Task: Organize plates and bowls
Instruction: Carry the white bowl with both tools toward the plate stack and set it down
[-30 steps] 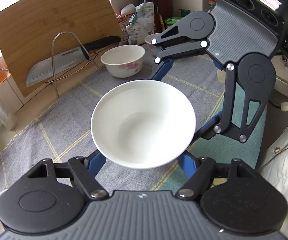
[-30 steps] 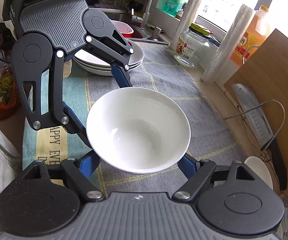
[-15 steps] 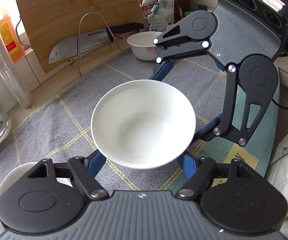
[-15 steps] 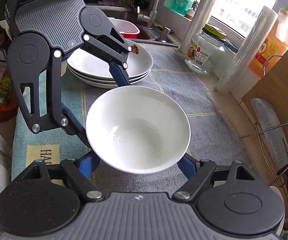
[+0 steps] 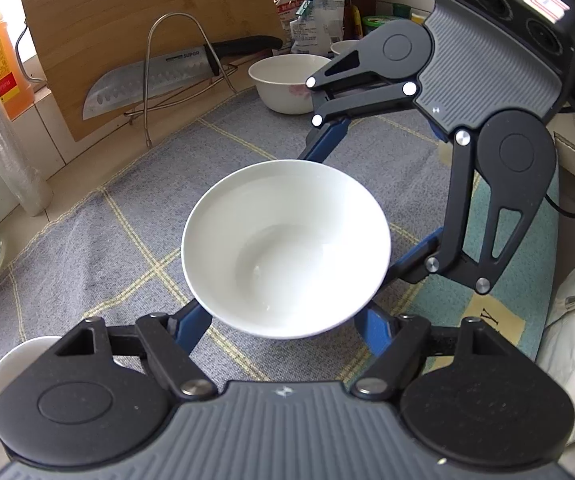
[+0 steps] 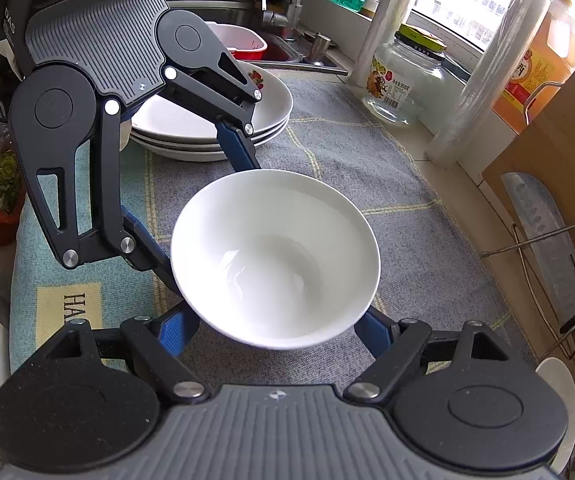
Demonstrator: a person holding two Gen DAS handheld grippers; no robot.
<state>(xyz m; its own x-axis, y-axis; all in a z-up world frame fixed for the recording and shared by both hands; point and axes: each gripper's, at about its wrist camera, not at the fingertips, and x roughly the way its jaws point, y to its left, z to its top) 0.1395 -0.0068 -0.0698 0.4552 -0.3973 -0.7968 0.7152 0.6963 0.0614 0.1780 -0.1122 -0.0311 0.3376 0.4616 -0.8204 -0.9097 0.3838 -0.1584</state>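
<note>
1. Cloth covers most of the counter below us, grey with pale yellow lines, and it turns teal with a yellow patch toward the near edge.
2. Leaning at the counter's back we see a wooden cutting board, with a wire rack in front of it holding a knife.
3. We carry the white bowl between us, upright and raised above the cloth at its middle.
4. Our left gripper is clenched on the bowl, its blue fingers pressing the bowl's lower sides near us.
5. Our right gripper grasps the same bowl from the opposite side, its blue fingers tucked under the rim.
6. A stack of plates sits on the cloth toward the sink, behind the left gripper in the right wrist view.
7. A flowered bowl stands at the cloth's far end, near the knife handle.
8. A glass jar rests by the window.
</note>
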